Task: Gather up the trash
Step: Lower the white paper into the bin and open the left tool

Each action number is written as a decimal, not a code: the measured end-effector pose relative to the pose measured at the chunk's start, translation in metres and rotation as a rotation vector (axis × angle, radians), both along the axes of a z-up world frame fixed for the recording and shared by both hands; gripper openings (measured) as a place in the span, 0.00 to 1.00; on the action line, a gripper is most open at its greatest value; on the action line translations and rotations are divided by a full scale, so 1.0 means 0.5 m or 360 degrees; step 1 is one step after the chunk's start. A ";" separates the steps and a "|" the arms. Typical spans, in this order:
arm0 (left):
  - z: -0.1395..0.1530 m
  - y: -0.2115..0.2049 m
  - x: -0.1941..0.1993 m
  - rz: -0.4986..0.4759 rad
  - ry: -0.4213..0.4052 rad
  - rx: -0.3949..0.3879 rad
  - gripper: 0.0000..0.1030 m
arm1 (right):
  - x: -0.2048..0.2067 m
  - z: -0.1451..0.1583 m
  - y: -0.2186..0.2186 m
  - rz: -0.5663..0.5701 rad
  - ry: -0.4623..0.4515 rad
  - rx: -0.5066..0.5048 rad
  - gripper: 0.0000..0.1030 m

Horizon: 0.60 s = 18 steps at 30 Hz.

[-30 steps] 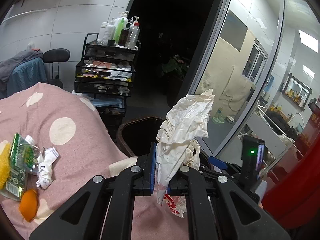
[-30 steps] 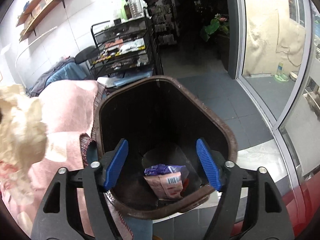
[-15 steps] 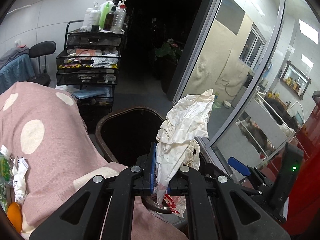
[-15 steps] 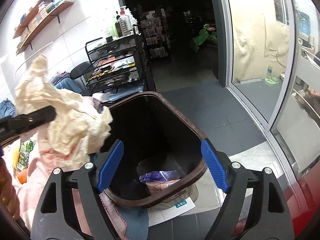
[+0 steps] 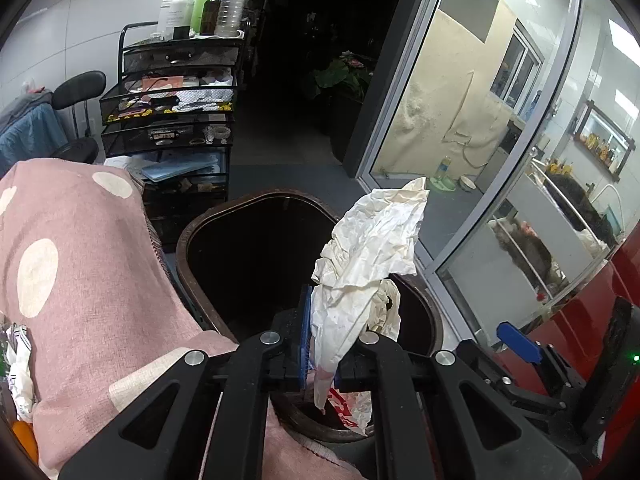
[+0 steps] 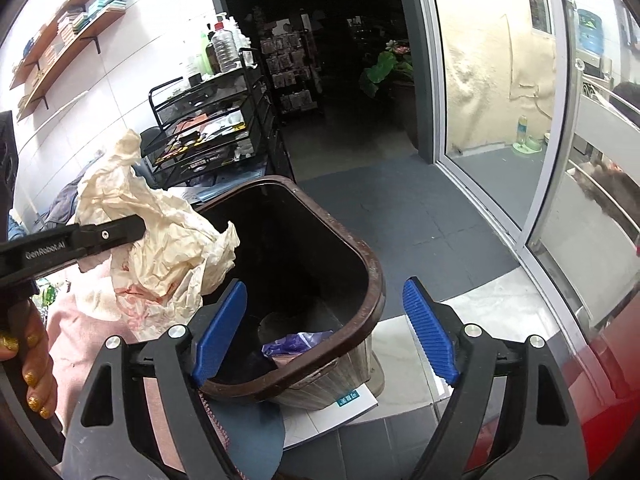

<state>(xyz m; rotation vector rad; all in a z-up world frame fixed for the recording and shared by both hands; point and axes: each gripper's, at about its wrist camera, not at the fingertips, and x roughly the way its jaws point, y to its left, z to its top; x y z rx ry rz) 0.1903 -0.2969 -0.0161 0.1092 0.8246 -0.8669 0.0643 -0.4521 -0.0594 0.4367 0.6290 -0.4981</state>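
A crumpled cream paper wrapper (image 5: 368,256) with red print stands up out of my left gripper (image 5: 320,344), which is shut on its lower end. It hangs over the near rim of the dark brown trash bin (image 5: 192,236). In the right wrist view the same wrapper (image 6: 160,240) sits over the bin's left rim (image 6: 372,280), pinched by the left gripper's black finger (image 6: 100,236). My right gripper (image 6: 326,320) is open with nothing between its blue pads, just short of the bin. A purple wrapper (image 6: 296,344) lies at the bin's bottom.
A pink blanket (image 5: 80,280) with white dots lies left of the bin, with wrappers (image 5: 16,360) and an orange piece (image 5: 24,440) at its near edge. A black mesh cart (image 5: 172,112) with bottles stands behind. A glass door (image 5: 480,160) is on the right. A hand (image 6: 32,360) holds the left gripper.
My left gripper carried the wrapper right, from above the blanket to over the bin. The right gripper drew back a little, so more of the bin shows.
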 end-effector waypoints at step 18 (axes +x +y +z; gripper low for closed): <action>0.021 0.036 -0.020 0.0035 -0.0097 -0.0029 0.95 | -0.009 0.000 -0.007 -0.0047 -0.0029 0.0028 0.88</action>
